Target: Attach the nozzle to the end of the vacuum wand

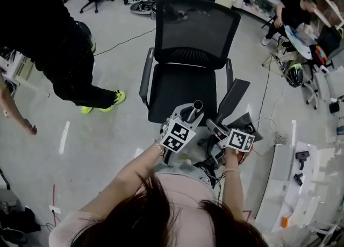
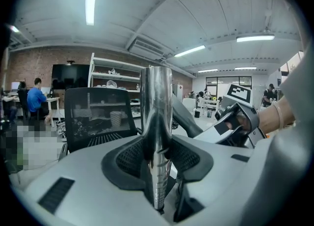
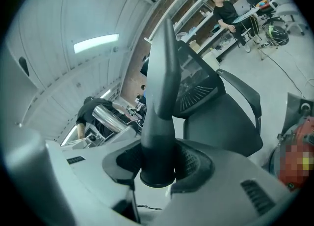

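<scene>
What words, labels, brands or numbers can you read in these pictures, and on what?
No text can be read.
On the left marker cube and right marker cube: black-and-white square patterns, no letters.
On the vacuum wand in the left tongs: no print.
On the nozzle in the right tongs: no print.
On the shelf items: too small to read.

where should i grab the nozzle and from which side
Take the nozzle by its thick round barrel near the open end, closing in from either side, as the right hand-held gripper does. The far end tapers thin and would likely slip. Keep the mouth clear for the wand.
</scene>
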The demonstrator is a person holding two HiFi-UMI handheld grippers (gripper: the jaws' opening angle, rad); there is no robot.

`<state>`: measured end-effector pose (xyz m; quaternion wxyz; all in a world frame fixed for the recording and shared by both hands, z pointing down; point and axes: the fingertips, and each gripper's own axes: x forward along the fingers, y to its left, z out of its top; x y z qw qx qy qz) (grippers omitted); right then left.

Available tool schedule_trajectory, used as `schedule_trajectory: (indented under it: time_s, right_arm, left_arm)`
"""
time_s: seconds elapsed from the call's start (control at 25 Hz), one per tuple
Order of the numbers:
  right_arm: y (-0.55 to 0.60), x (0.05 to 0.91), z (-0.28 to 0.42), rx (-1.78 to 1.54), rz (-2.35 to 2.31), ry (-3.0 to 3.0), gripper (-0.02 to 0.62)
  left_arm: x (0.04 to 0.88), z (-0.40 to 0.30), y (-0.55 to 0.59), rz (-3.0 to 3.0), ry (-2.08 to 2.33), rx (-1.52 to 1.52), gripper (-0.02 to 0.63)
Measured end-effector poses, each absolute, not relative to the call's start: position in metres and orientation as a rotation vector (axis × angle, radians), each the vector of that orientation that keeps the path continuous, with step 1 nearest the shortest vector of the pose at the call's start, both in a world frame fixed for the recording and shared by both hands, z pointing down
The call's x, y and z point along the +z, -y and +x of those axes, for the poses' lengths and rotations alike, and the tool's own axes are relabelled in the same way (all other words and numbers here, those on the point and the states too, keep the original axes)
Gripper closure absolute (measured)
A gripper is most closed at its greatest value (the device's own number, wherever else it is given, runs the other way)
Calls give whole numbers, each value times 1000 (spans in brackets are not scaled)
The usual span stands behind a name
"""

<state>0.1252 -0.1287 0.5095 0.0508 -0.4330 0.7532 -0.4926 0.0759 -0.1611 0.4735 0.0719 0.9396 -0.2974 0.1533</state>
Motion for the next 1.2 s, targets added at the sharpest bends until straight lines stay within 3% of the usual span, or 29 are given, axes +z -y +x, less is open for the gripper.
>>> schedule_trajectory:
  time_s: [1.2]
  right_arm:
    - [149, 433, 118, -1234, -1235, -2339, 426]
  left_arm:
    - [479, 94, 150, 2864, 806, 482, 448]
